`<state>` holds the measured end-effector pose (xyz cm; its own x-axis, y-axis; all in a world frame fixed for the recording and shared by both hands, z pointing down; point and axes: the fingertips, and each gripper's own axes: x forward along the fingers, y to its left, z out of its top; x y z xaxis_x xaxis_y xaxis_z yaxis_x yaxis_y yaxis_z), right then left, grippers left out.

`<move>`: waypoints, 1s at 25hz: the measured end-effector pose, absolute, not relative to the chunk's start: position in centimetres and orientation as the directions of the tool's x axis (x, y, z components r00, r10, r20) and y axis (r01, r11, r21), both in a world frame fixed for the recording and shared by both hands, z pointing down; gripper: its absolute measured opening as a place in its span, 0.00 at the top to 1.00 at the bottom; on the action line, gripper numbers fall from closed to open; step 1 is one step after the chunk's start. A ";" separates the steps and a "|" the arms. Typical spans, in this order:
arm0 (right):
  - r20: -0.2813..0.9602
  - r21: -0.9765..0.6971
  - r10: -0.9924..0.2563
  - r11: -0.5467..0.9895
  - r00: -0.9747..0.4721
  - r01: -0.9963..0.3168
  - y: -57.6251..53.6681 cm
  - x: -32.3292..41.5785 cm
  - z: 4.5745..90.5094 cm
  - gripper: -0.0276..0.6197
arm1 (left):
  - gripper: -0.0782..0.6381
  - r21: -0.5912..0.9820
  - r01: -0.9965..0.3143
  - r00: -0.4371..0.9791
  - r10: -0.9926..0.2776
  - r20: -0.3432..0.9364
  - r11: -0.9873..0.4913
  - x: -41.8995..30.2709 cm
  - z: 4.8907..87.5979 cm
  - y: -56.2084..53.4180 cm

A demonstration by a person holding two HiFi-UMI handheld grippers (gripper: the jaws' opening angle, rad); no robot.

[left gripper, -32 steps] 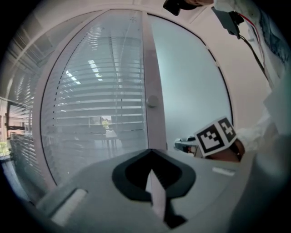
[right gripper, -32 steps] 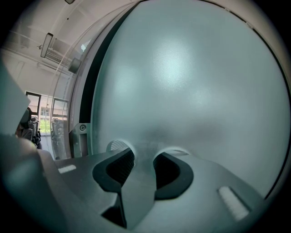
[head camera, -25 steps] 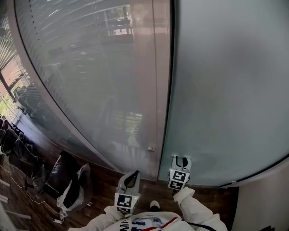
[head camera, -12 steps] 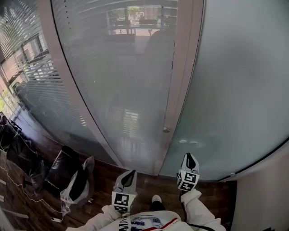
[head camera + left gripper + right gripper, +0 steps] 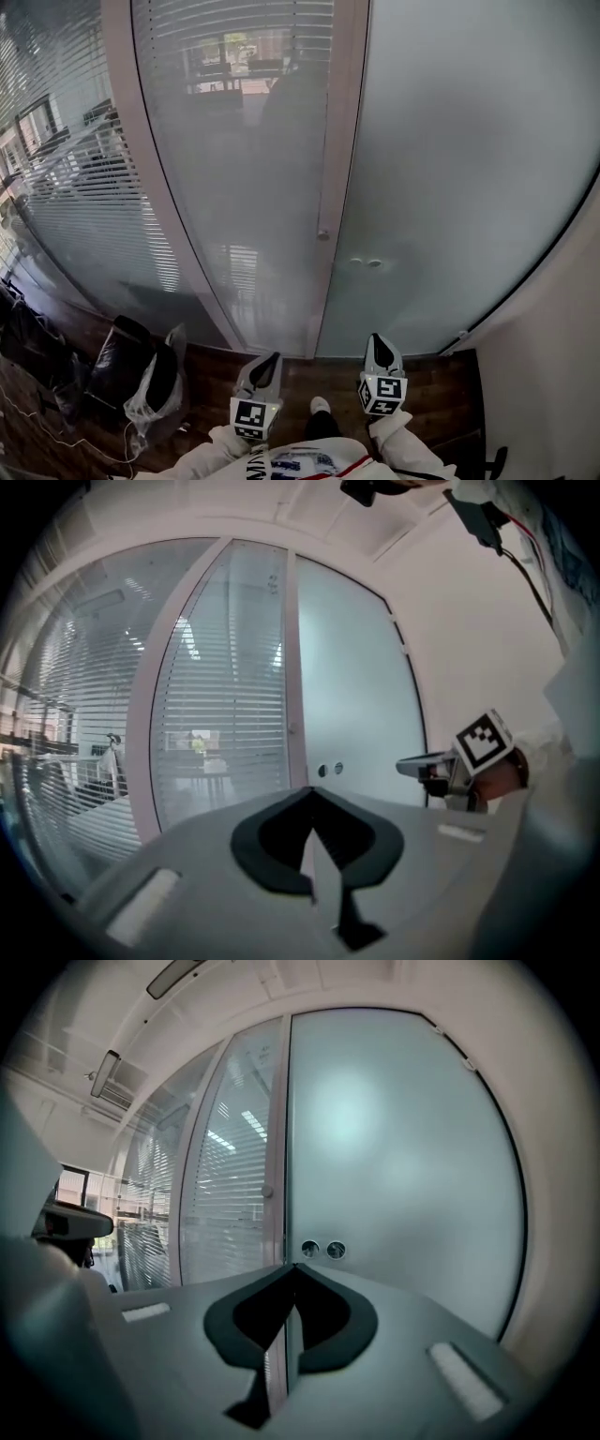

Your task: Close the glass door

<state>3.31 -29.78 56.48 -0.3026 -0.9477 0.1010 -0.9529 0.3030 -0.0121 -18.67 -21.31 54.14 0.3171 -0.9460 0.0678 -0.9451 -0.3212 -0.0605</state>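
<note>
The left gripper (image 5: 273,359) and right gripper (image 5: 375,341) are both closed, empty and clear of the frosted glass door (image 5: 469,169). Any push still needed belongs near its frame-side edge.

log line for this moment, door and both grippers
frosted glass door: shut against pale door frame | left hand-held gripper: shut, empty | right hand-held gripper: shut, empty
</note>
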 end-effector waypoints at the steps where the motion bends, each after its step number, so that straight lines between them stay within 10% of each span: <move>1: 0.097 -0.009 -0.948 0.304 -0.304 -0.953 -28.5 3.3 56.4 0.95 | 0.89 -0.060 -0.942 0.326 -0.943 0.069 -0.330 -18.6 54.3 -20.4; 25: 0.242 -0.235 -0.913 0.273 -0.328 -0.933 -7.9 7.1 58.3 0.95 | 0.89 0.006 -0.880 0.469 -0.869 0.158 -0.475 -11.0 57.3 -7.4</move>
<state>7.06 -7.92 58.35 -0.3280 -0.9132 0.2416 -0.9329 0.2730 -0.2349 -11.03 -7.37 57.26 0.4695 -0.8688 0.1575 -0.8802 -0.4746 0.0058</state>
